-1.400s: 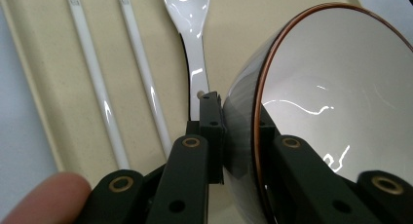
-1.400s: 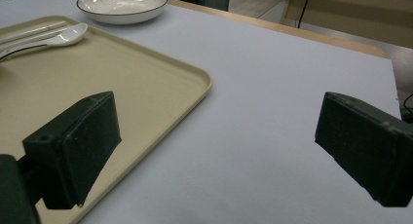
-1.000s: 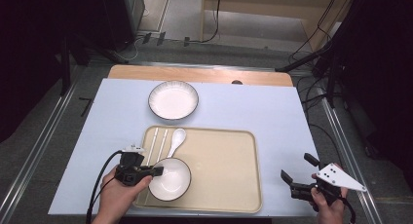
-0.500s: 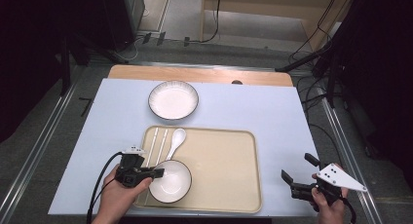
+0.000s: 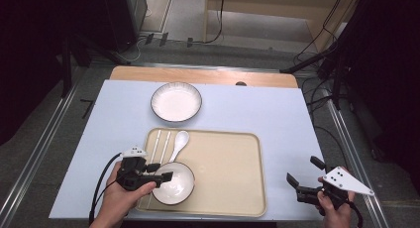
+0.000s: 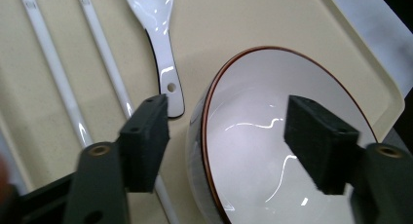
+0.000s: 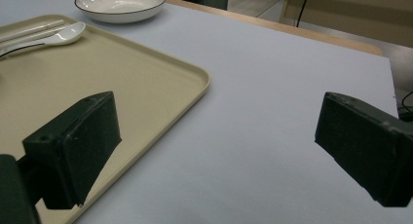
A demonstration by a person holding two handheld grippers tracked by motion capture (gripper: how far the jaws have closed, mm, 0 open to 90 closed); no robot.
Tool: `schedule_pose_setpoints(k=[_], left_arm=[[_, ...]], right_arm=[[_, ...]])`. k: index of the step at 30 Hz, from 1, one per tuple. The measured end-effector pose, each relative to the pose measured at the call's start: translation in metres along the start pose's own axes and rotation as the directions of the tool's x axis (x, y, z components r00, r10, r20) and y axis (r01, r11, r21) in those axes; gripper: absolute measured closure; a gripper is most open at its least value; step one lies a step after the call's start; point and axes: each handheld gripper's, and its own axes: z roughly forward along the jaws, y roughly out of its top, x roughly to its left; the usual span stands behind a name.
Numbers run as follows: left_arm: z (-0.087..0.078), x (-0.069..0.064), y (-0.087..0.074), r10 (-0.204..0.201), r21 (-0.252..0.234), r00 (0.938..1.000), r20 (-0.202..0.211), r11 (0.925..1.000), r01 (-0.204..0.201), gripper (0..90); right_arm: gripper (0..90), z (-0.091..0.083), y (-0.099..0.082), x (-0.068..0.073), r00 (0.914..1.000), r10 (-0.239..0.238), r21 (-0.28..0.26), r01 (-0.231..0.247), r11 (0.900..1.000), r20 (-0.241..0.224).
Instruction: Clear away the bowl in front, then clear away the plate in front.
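Observation:
A small white bowl with a dark rim (image 5: 177,187) (image 6: 272,175) sits at the front left of the beige tray (image 5: 228,173). My left gripper (image 5: 162,171) (image 6: 229,136) is at the bowl's left rim. Its jaws have just been opening and now stand apart, one outside the rim and one over the inside, with neither pad pressing on it. A white spoon (image 5: 179,141) (image 6: 158,34) and a pair of white chopsticks (image 5: 157,143) (image 6: 53,73) lie on the tray behind the bowl. My right gripper (image 5: 303,170) (image 7: 214,146) hovers open over the table, right of the tray, holding nothing.
A wider white dish (image 5: 176,101) (image 7: 121,2) stands on the pale blue table beyond the tray. The tray's raised rim (image 7: 202,83) lies left of the right gripper. A wooden strip (image 5: 208,77) runs along the table's far edge.
The left gripper's jaws have spread apart from the bowl's rim, where they were shut before. The bowl stays on the tray. The right gripper has not moved.

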Motion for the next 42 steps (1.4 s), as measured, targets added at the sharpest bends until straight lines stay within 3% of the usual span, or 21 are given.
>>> schedule_pose_setpoints(k=[8, 10, 15, 28, 36, 42], left_arm=[[-0.01, 0.001, 0.004, 0.023, -0.06, 0.9991, -0.035, 0.9979, -0.025, 6.0], [-0.013, 0.002, 0.004, 0.041, -0.076, 0.9989, -0.024, 0.9962, -0.042, 0.0], [-0.022, 0.004, 0.007, 0.034, -0.136, 0.9984, -0.046, 0.9899, -0.04, 0.0], [-0.034, 0.011, 0.025, 0.056, -0.191, 0.9962, -0.067, 0.9793, -0.068, 0.0], [-0.033, 0.017, 0.043, 0.063, -0.214, 0.9954, -0.072, 0.9738, -0.077, 0.0], [-0.027, 0.025, 0.056, 0.032, -0.233, 0.996, -0.084, 0.9711, -0.051, 0.0]], right_arm=[[2.8, 0.001, 0.0, 0.001, 1.0, -0.004, 0.002, 0.004, 1.0, 0.0], [2.8, 0.001, 0.0, 0.0, 1.0, -0.001, 0.0, 0.001, 1.0, 0.0], [2.8, 0.0, 0.0, 0.0, 1.0, -0.003, -0.001, 0.003, 1.0, 0.001], [2.8, 0.001, 0.001, 0.0, 1.0, -0.003, 0.0, 0.003, 1.0, 0.004], [2.8, 0.002, 0.001, 0.0, 1.0, -0.004, 0.003, 0.004, 1.0, 0.001], [2.8, 0.002, 0.001, 0.0, 1.0, -0.001, 0.001, 0.001, 1.0, 0.0]])
